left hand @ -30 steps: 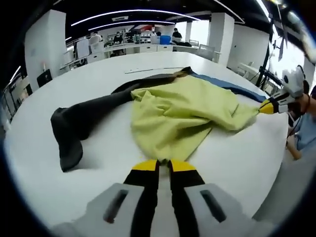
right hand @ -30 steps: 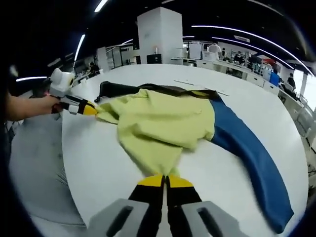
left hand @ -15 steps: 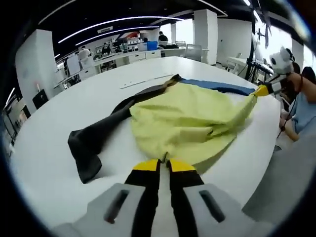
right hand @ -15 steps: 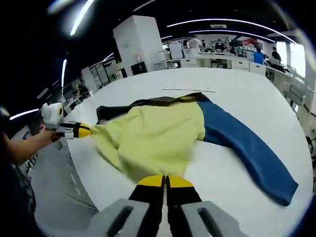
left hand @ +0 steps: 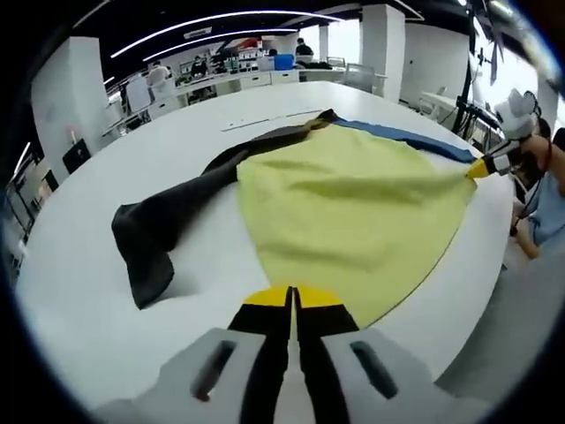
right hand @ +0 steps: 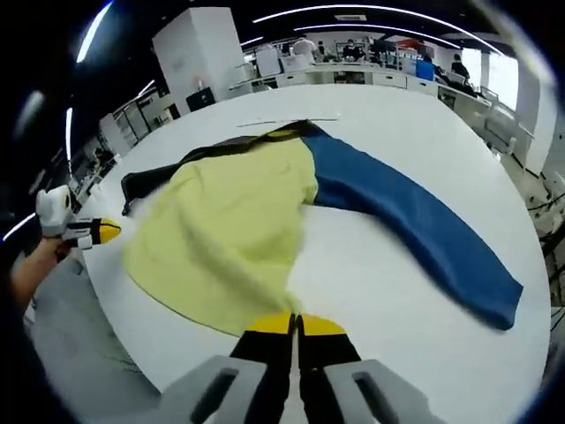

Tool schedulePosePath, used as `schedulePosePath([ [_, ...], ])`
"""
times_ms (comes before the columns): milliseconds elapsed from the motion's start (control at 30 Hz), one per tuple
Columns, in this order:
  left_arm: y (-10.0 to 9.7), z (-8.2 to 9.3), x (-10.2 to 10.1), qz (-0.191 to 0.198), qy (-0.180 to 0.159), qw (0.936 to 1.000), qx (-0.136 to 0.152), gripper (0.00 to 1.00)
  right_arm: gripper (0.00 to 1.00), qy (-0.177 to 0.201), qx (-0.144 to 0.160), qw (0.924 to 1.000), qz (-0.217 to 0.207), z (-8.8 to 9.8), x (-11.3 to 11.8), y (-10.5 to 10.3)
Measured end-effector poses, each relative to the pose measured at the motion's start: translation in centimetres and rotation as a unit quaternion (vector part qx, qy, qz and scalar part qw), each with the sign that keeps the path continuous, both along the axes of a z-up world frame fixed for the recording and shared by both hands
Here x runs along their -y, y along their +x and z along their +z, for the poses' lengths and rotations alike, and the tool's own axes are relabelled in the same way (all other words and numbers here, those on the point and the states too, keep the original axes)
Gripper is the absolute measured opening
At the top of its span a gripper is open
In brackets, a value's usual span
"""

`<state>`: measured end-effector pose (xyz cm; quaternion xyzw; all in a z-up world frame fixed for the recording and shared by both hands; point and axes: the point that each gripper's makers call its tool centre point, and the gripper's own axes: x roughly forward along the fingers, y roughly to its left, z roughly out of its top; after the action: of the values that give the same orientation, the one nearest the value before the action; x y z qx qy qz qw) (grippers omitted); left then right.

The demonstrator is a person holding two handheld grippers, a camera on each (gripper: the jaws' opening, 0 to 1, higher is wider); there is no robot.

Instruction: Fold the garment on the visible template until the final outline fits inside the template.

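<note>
In the left gripper view, the hem of the yellow panel is clamped in the closed jaws of the left gripper at 6 o'clock. The panel, bunched and creased a second ago, is now drawn flat and taut across the table. At 3 o'clock its far corner is pinched by the right gripper. A black sleeve lies at 9 o'clock. In the right gripper view, the right gripper is likewise shut on the hem, and a blue sleeve is spread toward 3 o'clock.
</note>
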<state>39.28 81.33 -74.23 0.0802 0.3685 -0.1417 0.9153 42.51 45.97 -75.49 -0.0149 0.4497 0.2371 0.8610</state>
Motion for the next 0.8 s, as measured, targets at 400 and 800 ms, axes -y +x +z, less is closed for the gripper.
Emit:
schedulePosePath([
  [400,-1.4,-1.2,0.3,0.017,-0.021,0.9991,-0.032,0.2,0.0,0.004,-0.002,1.0,-0.004,-0.3,0.0,-0.4],
  [800,-2.7,-2.9,-0.2,0.05,-0.009,0.9969,-0.06,0.16,0.0,0.019,0.0,0.9998,-0.005,-0.4,-0.1,-1.1],
])
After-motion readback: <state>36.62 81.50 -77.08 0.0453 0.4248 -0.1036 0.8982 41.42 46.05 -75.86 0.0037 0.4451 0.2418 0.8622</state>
